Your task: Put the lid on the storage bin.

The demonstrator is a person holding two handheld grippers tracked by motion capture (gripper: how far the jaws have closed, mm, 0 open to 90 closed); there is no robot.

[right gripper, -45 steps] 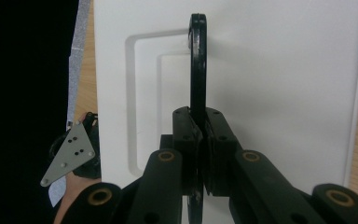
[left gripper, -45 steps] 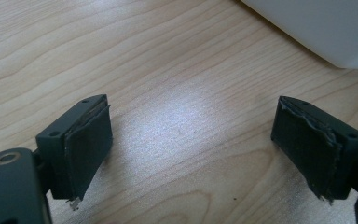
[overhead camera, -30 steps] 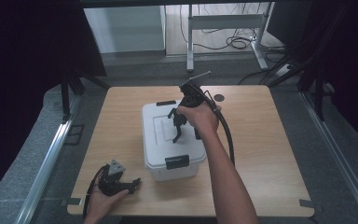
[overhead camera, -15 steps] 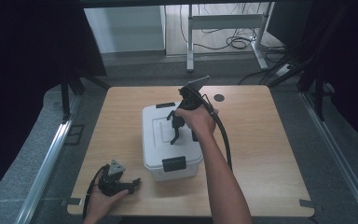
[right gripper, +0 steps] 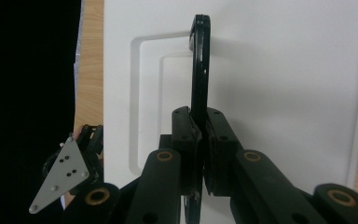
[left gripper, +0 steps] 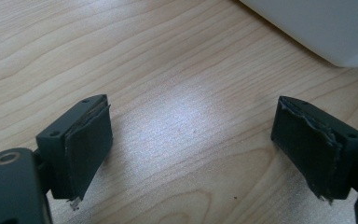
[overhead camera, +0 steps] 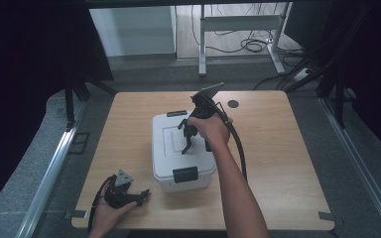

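Black handle (right gripper: 200, 60) stands upright over white box's (overhead camera: 166, 148) lid, centre frame, long axis running straight away from your right gripper (right gripper: 199, 140), clamped on it. Left gripper (overhead camera: 141, 194), lower left on tabletop (overhead camera: 278, 148), jaws wide, nothing betw them.

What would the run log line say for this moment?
right gripper: shut on black handle | white box: on table | left gripper: open, idle

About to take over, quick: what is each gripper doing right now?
Left gripper: open, nothing between its jaws, resting on the table.
Right gripper: shut on the black handle of the white box.
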